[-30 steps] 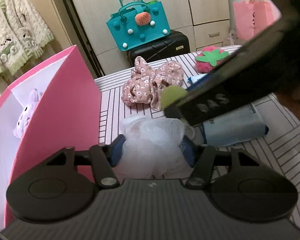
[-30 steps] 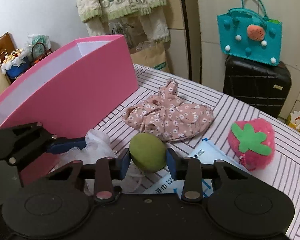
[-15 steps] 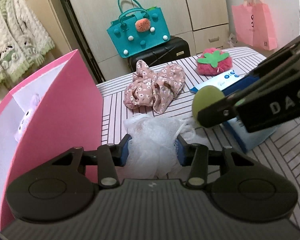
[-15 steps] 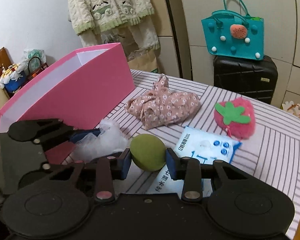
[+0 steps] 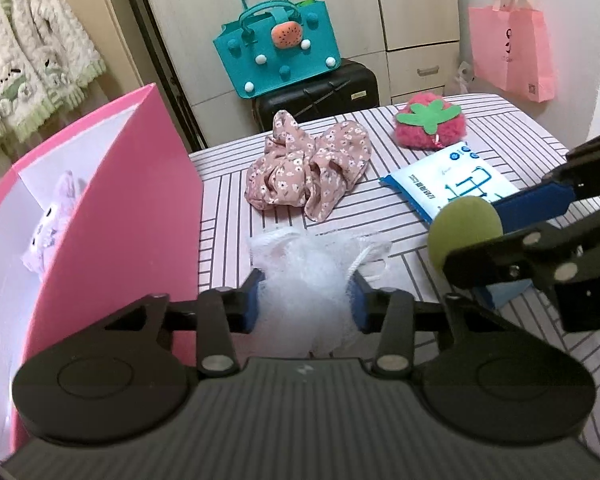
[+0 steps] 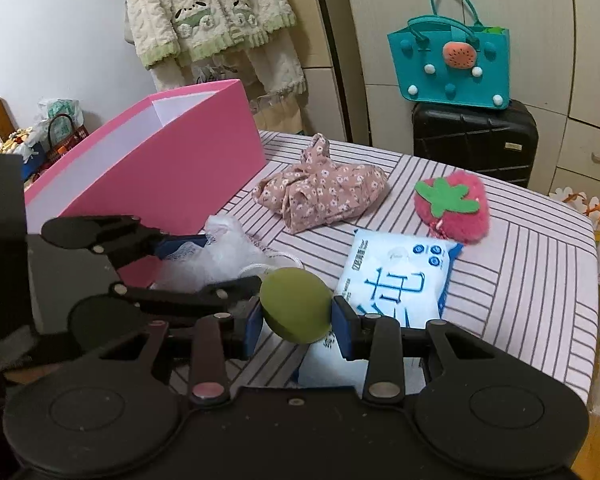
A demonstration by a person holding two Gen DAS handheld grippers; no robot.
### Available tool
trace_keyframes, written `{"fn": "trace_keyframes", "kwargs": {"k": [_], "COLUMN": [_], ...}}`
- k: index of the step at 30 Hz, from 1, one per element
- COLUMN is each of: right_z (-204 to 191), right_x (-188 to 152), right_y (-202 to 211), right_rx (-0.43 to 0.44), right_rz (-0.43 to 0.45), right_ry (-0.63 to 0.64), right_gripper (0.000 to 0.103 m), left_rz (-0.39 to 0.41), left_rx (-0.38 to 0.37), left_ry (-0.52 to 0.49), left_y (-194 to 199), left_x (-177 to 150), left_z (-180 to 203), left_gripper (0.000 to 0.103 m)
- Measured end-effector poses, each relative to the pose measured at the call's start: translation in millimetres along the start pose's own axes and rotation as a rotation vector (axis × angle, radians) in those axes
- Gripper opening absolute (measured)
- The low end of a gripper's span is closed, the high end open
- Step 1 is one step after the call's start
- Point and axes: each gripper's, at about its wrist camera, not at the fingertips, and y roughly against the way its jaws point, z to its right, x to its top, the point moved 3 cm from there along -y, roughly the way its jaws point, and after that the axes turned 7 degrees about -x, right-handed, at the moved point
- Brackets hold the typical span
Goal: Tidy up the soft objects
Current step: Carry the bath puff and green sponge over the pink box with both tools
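With 1 plush in the box, the left gripper clamps the pouf and the right gripper the ball, while the cloth, strawberry and wipes wait on the table.

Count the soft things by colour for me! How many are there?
Pink: 2, floral cloth, strawberry plush
White: 1, mesh puff in left claw
Green: 1, ball in right claw
Lilac: 1, bunny in pink box
Total: 5

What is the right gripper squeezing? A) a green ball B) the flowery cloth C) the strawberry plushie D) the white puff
A: the right gripper has its jaws shut on the green ball, while the strawberry and flowery cloth lie on the table and the white puff sits in the left gripper.
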Motion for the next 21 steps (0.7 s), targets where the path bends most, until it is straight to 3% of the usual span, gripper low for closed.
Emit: {"fn": "trace_keyframes", "kwargs": {"k": [9,21], "right_z": [-3,-20], "right_x": [-15,-35], "right_y": [15,44], "right_rx": [-0.030,-0.004], "right_rz": [-0.037,-0.117], "right_ry": [0.013,0.006], "right_gripper": [0.042,0.042], "left_rz": [-0.037,-0.102], "left_rx": [-0.150,-0.281], "left_ry": [0.044,0.012], "left_y": [21,64], "left_x": [0,-4], "left_z": [-3,-9], "left_gripper": [0.037,0.037]}}
